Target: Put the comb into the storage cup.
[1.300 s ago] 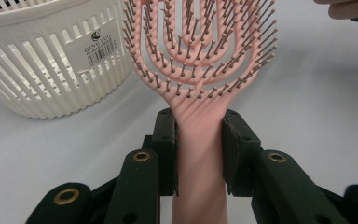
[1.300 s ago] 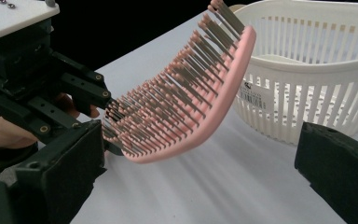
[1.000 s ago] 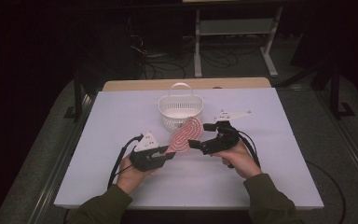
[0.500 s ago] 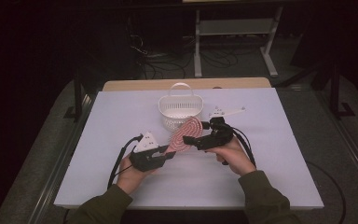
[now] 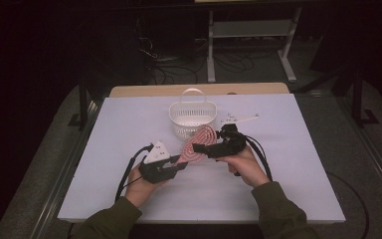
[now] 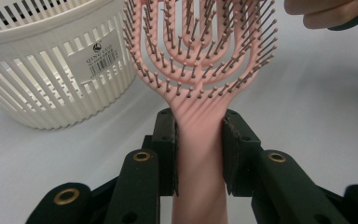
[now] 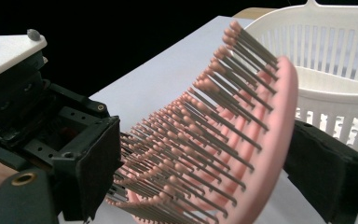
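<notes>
Your left gripper [image 6: 199,140] is clamped on the handle of the pink brush [image 6: 200,56], which stands straight out ahead of the jaws with its bristle head beyond them. Your right gripper [image 7: 205,186] comes at that head from the far side: one pad sits against the bristle tips, the other behind the smooth back, and its jaws have just been closing with the head between them. Whether both pads already press on the head you cannot tell from here, since the back pad looks close to the rim but a sliver of gap may remain.

This reads as a handover, the brush passing from left to right, probably on its way into the basket [image 5: 189,115] just beyond the brush head. The next move calls for the right jaws to finish closing until the head is firmly pinched. Only then should your left jaws let go of the handle. Bristles give under pressure, so expect a soft, springy grip and hold the brush level while you swap.

From above, the two grippers and the brush overlap in one dark cluster, so the contact there is hard to read. In the left gripper view the top of the head is cut off, and the handle's end is hidden below the jaws.
</notes>
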Demonstrator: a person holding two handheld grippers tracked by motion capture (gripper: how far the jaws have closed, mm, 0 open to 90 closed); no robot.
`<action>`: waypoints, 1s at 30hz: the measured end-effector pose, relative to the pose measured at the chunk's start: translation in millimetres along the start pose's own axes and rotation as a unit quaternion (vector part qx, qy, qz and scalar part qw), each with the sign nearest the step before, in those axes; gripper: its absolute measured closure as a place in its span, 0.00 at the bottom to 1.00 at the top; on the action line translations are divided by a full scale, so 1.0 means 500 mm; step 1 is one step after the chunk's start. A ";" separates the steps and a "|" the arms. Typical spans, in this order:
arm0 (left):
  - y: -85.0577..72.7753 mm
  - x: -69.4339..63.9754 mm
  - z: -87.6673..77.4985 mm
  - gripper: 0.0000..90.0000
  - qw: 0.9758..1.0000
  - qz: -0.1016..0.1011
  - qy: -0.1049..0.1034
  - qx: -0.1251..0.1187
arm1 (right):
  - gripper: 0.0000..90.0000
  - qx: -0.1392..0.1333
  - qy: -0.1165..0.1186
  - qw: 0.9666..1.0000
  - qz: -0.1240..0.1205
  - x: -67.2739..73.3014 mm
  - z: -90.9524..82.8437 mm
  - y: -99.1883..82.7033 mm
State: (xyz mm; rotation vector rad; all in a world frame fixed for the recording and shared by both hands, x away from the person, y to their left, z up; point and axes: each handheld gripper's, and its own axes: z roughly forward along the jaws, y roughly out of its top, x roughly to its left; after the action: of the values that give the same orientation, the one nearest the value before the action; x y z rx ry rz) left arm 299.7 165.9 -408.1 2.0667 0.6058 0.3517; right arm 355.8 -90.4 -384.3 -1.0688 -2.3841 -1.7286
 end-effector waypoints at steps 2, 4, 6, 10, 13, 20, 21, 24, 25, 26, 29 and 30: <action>0.000 0.000 0.000 0.78 1.000 0.001 0.001 0.000 | 0.17 -0.001 -0.001 1.000 0.002 0.000 0.002 -0.001; 0.000 -0.001 0.000 0.78 1.000 0.002 0.001 0.000 | 0.20 -0.004 -0.001 1.000 0.001 0.001 0.003 -0.002; -0.001 -0.001 0.000 0.78 1.000 0.004 0.002 0.000 | 0.22 -0.005 0.000 1.000 0.003 0.002 0.003 -0.002; -0.001 -0.001 0.000 0.78 1.000 0.007 0.009 -0.001 | 0.30 -0.006 0.000 1.000 0.007 0.002 0.003 -0.004; -0.001 -0.001 0.000 0.78 1.000 0.007 0.010 0.000 | 0.34 -0.007 0.004 1.000 0.013 0.002 0.003 -0.004; -0.002 -0.003 0.003 0.78 1.000 0.009 0.012 0.001 | 0.42 -0.008 0.010 1.000 0.023 0.000 0.004 -0.006; -0.002 -0.003 0.003 0.78 1.000 0.010 0.012 0.002 | 0.43 -0.008 0.011 1.000 0.024 0.000 0.004 -0.006; -0.003 -0.002 0.003 0.78 1.000 0.011 0.014 0.003 | 0.46 -0.008 0.015 0.999 0.027 -0.001 0.004 -0.006; -0.003 -0.002 0.003 0.78 1.000 0.012 0.014 0.003 | 0.48 -0.008 0.017 0.999 0.029 -0.001 0.005 -0.006; -0.003 -0.002 0.004 0.78 1.000 0.013 0.015 0.005 | 0.49 -0.007 0.018 0.999 0.029 -0.001 0.005 -0.006; -0.005 -0.002 0.006 0.78 1.000 0.016 0.018 0.009 | 0.50 -0.002 0.014 0.999 0.033 -0.002 0.007 -0.007; -0.005 -0.002 0.006 0.78 1.000 0.018 0.018 0.009 | 0.51 -0.001 0.015 0.999 0.035 -0.003 0.008 -0.007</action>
State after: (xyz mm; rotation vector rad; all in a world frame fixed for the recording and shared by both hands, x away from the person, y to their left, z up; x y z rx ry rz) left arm 299.7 164.5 -411.9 2.0952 0.5968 0.4068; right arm 356.3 -88.5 -389.4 -1.1045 -2.2999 -1.7126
